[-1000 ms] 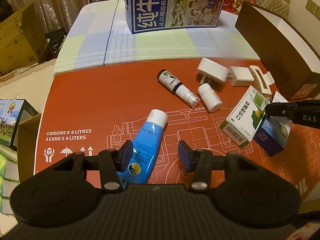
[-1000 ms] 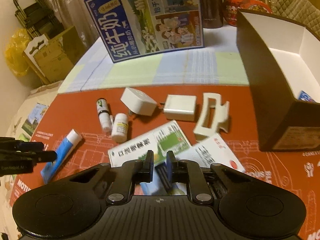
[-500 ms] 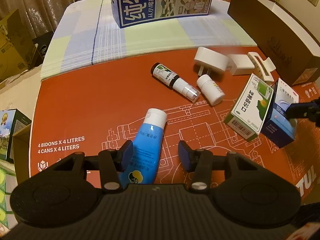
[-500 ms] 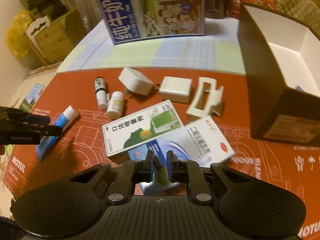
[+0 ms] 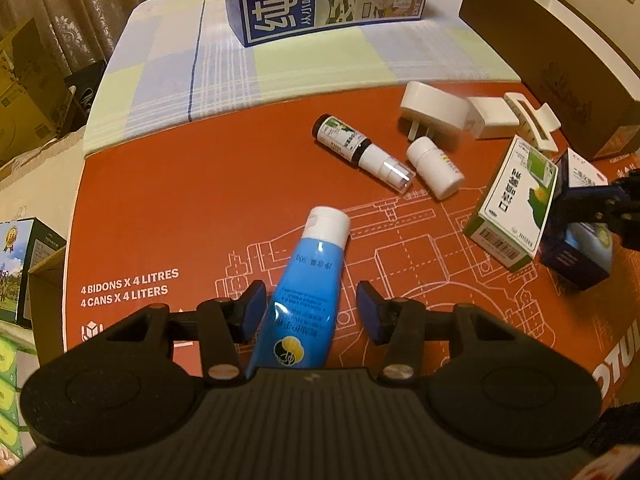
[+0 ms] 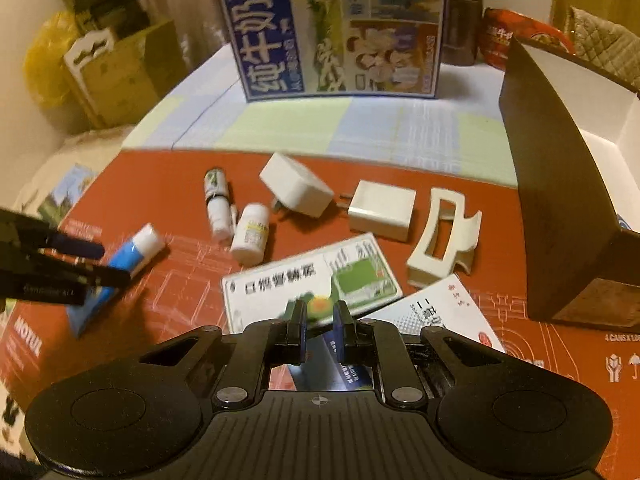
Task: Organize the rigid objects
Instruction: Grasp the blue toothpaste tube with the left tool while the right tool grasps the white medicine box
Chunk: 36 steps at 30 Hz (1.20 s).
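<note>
Directly ahead of my left gripper (image 5: 310, 306), low in the frame's centre, the blue tube (image 5: 306, 290) lies on the bench (image 5: 180, 200), its long axis running up the frame, cap away. My fingers (image 5: 252, 308) are spread either side of it. My right gripper (image 6: 319, 330) pinches the dark blue box (image 5: 576, 248) at the right edge.

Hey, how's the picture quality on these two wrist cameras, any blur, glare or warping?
Left wrist view: sharp, warm yellowish light, strong fisheye bending at the edges, a small glare spot on the blue tube. Right wrist view: motion-blurred throughout, lettering on the green and white box smeared, same fisheye bending.
</note>
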Each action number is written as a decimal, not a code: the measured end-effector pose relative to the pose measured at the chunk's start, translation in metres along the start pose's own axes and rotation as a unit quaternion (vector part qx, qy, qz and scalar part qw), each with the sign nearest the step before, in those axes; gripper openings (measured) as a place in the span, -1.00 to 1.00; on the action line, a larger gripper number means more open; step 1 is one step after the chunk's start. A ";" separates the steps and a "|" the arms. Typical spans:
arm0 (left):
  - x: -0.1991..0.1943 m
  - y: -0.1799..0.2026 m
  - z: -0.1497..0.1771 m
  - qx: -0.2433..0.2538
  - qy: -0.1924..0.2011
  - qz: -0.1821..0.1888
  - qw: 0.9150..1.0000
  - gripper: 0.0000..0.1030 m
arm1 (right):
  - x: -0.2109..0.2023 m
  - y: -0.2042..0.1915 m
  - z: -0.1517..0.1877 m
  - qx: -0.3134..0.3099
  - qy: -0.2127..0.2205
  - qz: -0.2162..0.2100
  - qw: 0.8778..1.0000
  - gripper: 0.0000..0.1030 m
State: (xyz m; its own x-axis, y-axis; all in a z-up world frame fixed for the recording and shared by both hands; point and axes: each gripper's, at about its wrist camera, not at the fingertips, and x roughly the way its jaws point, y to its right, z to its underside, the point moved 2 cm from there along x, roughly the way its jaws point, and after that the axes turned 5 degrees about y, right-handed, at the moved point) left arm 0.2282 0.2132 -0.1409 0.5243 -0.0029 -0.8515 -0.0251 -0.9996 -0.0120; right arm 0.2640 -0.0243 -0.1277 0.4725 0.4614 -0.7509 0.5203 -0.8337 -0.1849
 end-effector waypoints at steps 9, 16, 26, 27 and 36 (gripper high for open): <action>0.015 0.005 0.002 0.038 0.000 -0.012 0.999 -0.09 | -0.029 0.015 0.026 0.028 -0.019 0.025 0.999 -0.80; 0.019 0.008 0.001 0.039 0.007 -0.010 0.999 -0.25 | -0.055 0.041 0.035 0.127 0.013 0.067 0.990 -0.10; 0.020 0.024 -0.006 -0.038 -0.014 -0.021 0.999 -0.37 | -0.040 0.053 0.034 0.155 0.012 0.104 0.982 0.39; 0.020 0.026 -0.006 -0.045 -0.015 -0.016 0.999 -0.37 | -0.036 0.053 0.033 0.151 0.008 0.111 0.982 0.39; 0.022 0.038 -0.009 -0.002 -0.018 -0.019 1.000 -0.37 | -0.011 0.056 0.028 0.133 -0.006 0.131 0.982 0.38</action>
State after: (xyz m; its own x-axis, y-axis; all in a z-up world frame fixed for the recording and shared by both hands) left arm 0.2467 0.1753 -0.1556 0.4934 0.0357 -0.8691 -0.0022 -0.9991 -0.0423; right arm 0.2677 -0.0847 -0.1479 0.5562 0.2183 -0.8019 0.1779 -0.9738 -0.1418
